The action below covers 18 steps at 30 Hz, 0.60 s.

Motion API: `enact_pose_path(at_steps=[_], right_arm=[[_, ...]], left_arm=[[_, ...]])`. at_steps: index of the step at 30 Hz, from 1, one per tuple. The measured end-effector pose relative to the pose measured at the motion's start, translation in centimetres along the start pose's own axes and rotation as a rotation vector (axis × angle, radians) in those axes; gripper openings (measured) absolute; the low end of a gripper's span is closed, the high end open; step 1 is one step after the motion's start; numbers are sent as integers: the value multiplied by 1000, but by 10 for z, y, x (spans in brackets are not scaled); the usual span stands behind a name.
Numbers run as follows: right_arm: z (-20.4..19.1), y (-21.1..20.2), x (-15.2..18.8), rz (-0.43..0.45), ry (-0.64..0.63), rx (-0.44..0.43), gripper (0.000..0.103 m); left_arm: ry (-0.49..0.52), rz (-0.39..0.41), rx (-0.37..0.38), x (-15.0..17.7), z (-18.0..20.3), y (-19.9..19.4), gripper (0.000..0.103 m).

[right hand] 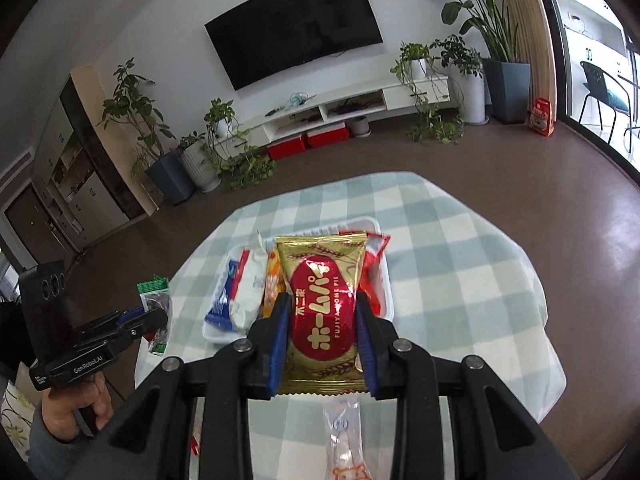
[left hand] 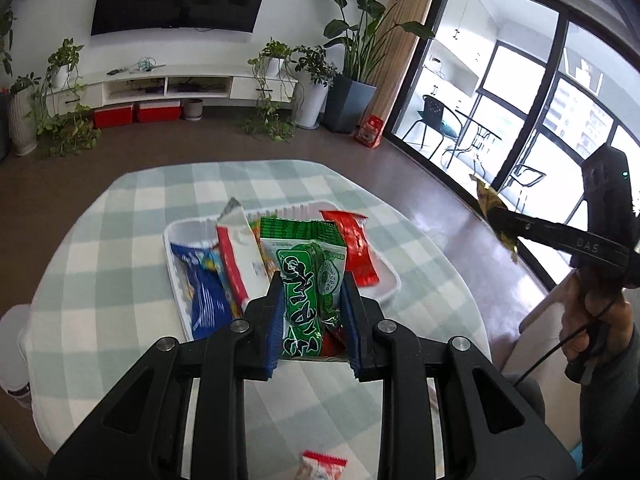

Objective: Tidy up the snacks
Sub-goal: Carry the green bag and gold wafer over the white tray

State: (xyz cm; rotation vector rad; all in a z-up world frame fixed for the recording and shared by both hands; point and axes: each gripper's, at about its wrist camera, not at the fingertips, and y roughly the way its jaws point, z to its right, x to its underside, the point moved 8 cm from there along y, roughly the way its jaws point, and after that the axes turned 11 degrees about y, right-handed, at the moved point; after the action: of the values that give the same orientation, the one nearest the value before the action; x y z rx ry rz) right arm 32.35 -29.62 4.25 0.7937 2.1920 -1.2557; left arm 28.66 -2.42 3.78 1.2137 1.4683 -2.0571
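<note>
Tongs (left hand: 312,316) above checked tablecloth (left hand: 120,232)

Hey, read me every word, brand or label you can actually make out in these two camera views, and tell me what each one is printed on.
"FUJIYA HOME PIE", with large Japanese characters: gold and red packet in the right gripper.
"GenRobot.AI": side of the left gripper, right wrist view.
"DAS": the right gripper's finger, left wrist view.
Green packet in the left gripper: stylized characters, unreadable.
Snacks in the white tray: too blurred.
</note>
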Motion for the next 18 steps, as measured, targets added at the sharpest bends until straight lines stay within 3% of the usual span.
enact_pose_path(at_steps=[5,9,18], right_arm=[[-25,13,-45,60,-47,-13,33],[-33,53,-61,34,-60,-9,33],[-29,148,-37,-121,-117,52,33]], left_arm=[[1,-20,-29,-39,-14,39,24],[32,-63,-36,-46,-9,74,24],[27,-140,-58,-20,-22,134,24]])
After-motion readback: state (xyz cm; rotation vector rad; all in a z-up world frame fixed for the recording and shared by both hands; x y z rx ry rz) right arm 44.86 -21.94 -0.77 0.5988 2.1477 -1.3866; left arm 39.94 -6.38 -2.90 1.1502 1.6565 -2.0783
